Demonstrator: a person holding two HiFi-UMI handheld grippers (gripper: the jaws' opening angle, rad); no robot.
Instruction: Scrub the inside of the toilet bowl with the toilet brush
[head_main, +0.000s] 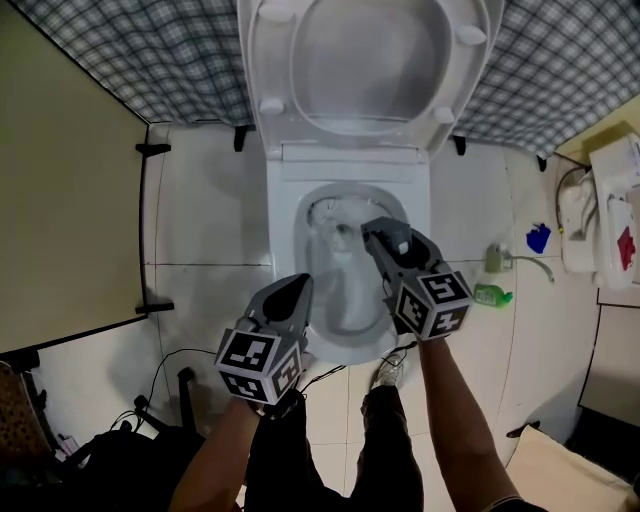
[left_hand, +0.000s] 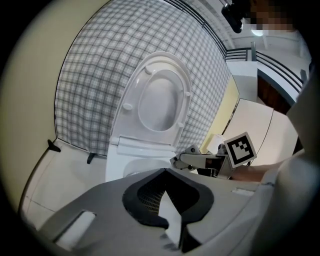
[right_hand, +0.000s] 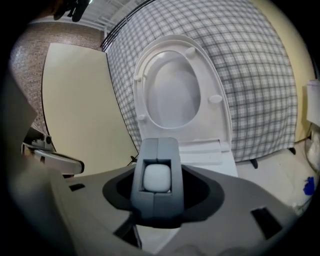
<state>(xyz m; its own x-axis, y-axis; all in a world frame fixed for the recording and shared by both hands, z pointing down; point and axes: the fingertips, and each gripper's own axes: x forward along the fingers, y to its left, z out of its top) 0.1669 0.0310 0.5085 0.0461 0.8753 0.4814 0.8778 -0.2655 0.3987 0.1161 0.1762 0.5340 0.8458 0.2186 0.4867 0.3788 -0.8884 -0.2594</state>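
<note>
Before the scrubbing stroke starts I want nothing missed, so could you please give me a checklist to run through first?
1. Raised seat: ok.
2. Hold of the right gripper on the brush handle: ok, jaws shut on it.
3. Brush head down in the bowl: cannot tell, only a pale shape shows there.
4. Position of the left gripper: ok, at the bowl's near left rim, apart from the handle.
5. Left jaws' state: cannot tell.
6. Floor underfoot: not ok, a cable lies by the shoe.
</note>
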